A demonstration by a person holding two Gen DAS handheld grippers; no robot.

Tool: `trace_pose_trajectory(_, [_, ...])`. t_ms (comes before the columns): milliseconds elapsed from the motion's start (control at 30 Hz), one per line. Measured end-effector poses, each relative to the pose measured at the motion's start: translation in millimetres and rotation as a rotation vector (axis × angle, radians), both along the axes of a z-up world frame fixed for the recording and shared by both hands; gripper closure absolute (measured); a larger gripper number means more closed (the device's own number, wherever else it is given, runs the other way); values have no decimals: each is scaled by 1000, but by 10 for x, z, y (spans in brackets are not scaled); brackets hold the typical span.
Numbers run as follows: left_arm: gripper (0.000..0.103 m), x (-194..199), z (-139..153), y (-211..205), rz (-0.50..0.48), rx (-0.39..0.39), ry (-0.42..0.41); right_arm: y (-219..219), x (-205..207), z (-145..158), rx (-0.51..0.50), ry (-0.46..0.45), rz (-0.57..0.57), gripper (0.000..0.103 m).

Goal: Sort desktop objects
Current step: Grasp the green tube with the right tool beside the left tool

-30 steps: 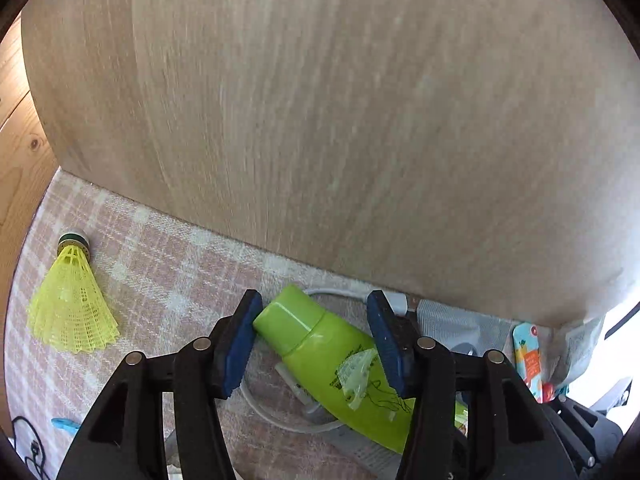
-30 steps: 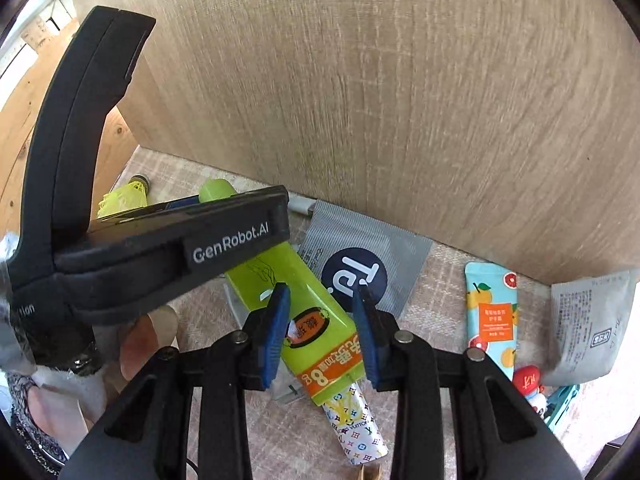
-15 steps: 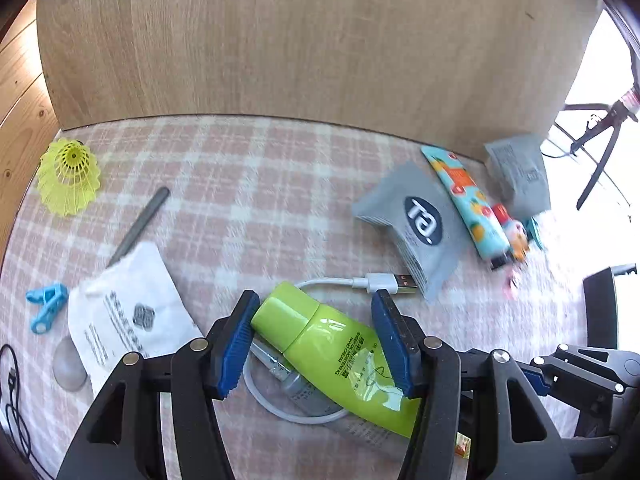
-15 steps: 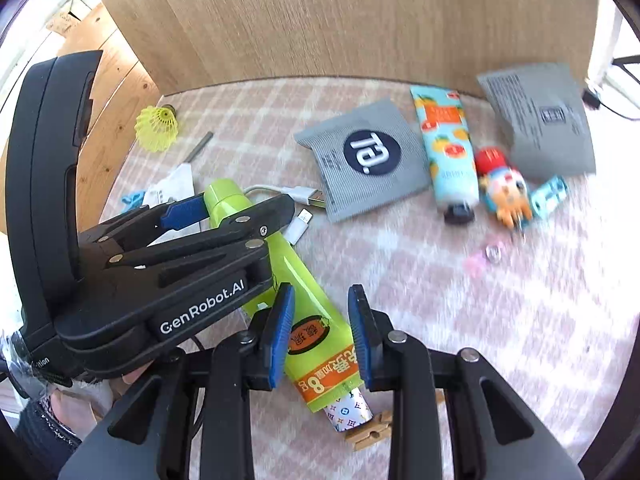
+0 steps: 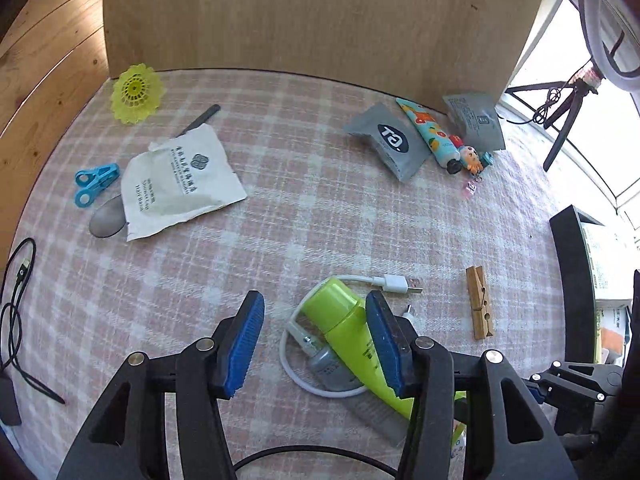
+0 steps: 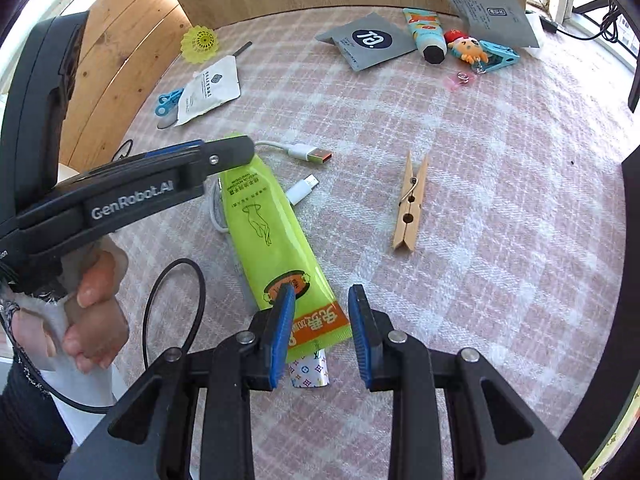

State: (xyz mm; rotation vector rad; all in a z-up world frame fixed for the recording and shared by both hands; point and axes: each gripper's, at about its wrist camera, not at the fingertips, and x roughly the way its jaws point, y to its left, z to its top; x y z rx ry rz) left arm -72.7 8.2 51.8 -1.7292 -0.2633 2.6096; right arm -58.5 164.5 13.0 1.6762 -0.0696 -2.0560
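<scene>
A lime-green tube lies on the pink plaid cloth, over a white USB cable and a grey tube. My left gripper straddles its capped end. The jaws are closing: the right pad touches the tube and the left pad stands clear of it. In the right wrist view the green tube runs toward my right gripper, which is shut on its flat orange-printed end. A patterned tube pokes out beneath. A person's hand holds the left gripper's handle.
A wooden clothespin lies right of the tube. At the back right are a grey pouch, a fruit-print tube and a figurine. Back left hold a white sachet, blue clip and yellow shuttlecock.
Both grippers have drawn back from the wooden wall, bringing the green tube and the cable along. The tube now sits against the left gripper's right pad, with a gap at the left pad.
</scene>
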Motion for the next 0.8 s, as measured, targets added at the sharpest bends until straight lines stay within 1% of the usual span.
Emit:
trace_pose_trajectory(33, [53, -146, 71, 42, 1, -4, 1, 5, -13, 9, -11, 0, -2, 75])
trace_pose_trajectory(100, [53, -119, 126, 73, 1, -15, 2, 0, -40, 32, -20, 11, 8, 75])
trace_pose_trajectory(133, [53, -160, 137, 22, 4, 2, 0, -25, -55, 41, -17, 20, 21, 75])
trace_pose_trajectory(200, [53, -56, 82, 69, -3, 46, -18, -93, -86, 47, -21, 32, 55, 75])
trace_pose_trajectory(233, [53, -8, 37, 115, -5, 56, -26, -136, -100, 41, -19, 37, 71, 75])
trace_pose_trajectory(267, [53, -83, 73, 130, -8, 57, -33, -173, -114, 32, -12, 45, 82, 75])
trace_pose_trajectory(333, [53, -87, 58, 156, -5, 57, -41, -230, -153, -1, 0, 52, 97, 75])
trace_pose_trajectory(400, [53, -104, 20, 160, 4, 73, -54, -247, -183, -18, -17, 47, 103, 74])
trace_pose_trajectory(500, [53, -145, -26, 150, 11, 127, -73, -282, -254, -44, -47, 33, 113, 71])
trace_pose_trajectory(567, [53, -169, -51, 171, 3, 154, -78, -240, -221, -51, -74, 15, 108, 71])
trace_pose_trajectory(600, [54, -174, -61, 192, -3, 158, -79, -232, -210, -56, -90, 5, 108, 71])
trace_pose_trajectory(700, [56, -182, -77, 274, -12, 127, -65, -257, -203, -80, -122, -14, 102, 71])
trace_pose_trajectory(800, [61, -165, -64, 314, -39, 148, -57, -279, -182, -87, -143, -18, 100, 73])
